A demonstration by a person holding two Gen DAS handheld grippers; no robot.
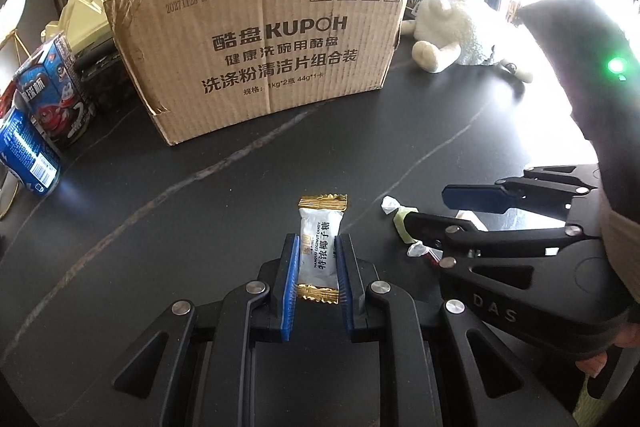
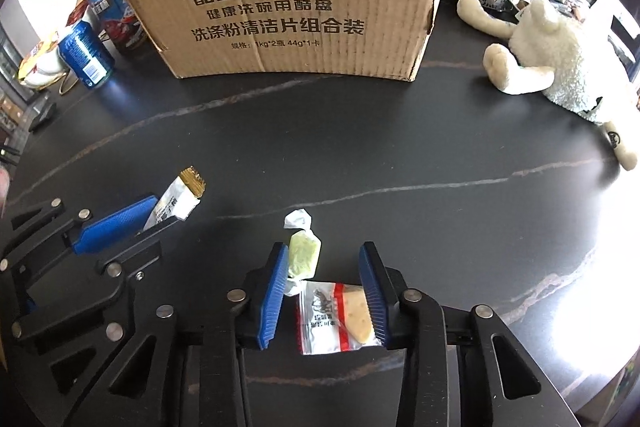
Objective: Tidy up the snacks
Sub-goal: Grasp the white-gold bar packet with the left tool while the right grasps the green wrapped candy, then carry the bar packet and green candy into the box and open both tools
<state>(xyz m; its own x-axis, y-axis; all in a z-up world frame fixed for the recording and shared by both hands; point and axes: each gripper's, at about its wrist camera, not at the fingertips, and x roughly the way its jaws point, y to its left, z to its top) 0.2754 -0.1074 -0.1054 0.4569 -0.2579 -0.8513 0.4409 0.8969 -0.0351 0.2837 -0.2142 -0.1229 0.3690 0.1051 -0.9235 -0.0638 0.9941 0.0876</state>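
Both wrist views — steep, close — share table.

"KUPOH" on cardboard box

Corrugated cardboard box on glossy dark tabletop.

1. Strong daylight pours in from the right; in both views that edge burns out to plain white.
2. The dark tabletop is glossy and throws back a broad white glare at the right, with a smaller sheen beside the blue can.
3. The plush toy is overexposed, its fleece nearly washed out.
4. The box is evenly lit, its print sharp and readable.
5. Fisheye bending curves the box's top edge, and the corners fall to black.
6. A green lamp glows on the dark right gripper body in the left view.
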